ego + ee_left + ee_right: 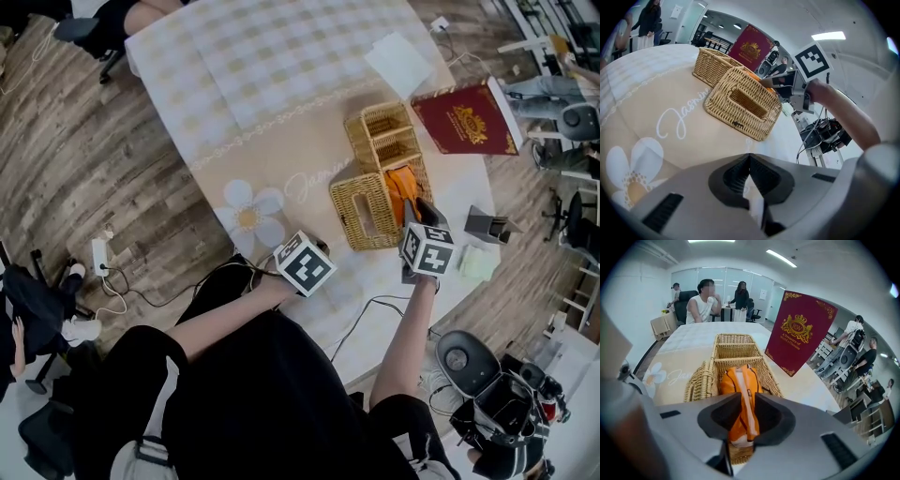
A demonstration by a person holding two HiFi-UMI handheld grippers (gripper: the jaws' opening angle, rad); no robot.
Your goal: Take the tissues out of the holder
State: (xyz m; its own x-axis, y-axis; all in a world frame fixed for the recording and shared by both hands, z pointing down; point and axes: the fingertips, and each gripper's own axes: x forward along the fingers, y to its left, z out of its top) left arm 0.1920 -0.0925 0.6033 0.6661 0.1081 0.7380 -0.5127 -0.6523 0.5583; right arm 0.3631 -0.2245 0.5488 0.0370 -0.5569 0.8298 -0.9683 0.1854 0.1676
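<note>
An orange tissue pack (740,380) lies in the near compartment of a wicker holder (737,344); in the head view the pack (401,183) pokes out of the holder (380,131). My right gripper (742,401) is shut on the pack's near end, with both pads against its sides; the head view shows this gripper (412,211) at the holder's near end. A wicker tissue box with a slot (364,214) lies beside the holder. My left gripper (749,157) hangs low over the table just short of that box (743,101), jaws shut, with a white sliver showing between them.
A red booklet (466,117) stands propped right of the holder. A white sheet (398,61) lies farther back. A grey stand (487,225) and a pale green cloth (478,262) sit near the table's right edge. People (705,301) sit at the far end.
</note>
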